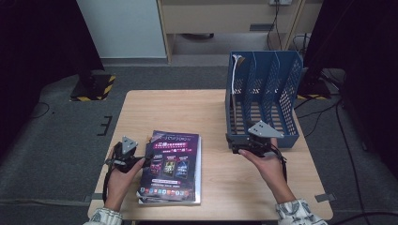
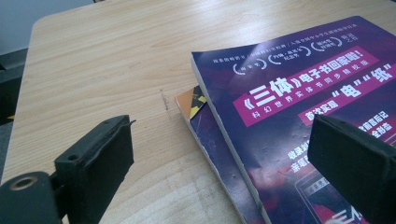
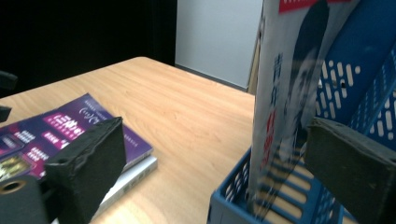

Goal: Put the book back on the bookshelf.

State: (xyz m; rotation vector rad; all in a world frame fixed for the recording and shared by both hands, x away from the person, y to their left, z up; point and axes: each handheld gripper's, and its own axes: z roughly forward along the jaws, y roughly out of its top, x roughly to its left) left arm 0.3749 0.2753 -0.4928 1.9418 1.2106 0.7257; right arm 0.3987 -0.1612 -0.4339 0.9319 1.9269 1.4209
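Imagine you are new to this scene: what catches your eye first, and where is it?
The blue file rack on the table's far right, with one book standing in its left compartment. Then the purple-covered stack of books lying flat at the near left, between the open left gripper and right gripper.

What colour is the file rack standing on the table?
Blue, with perforated dividers; the file rack shows best in the high view.

At the bottom of the high view, two bare forearms end in pale, finely patterned fabric sleeve cuffs (image 1: 104, 217). The black handheld left gripper (image 1: 126, 157) and black right gripper (image 1: 253, 143) each carry a grey three-cornered plate, with a thin black cable trailing. Their thick black jaws wear rough-edged foam pads (image 2: 109, 156), one showing a round brass-rimmed hole.
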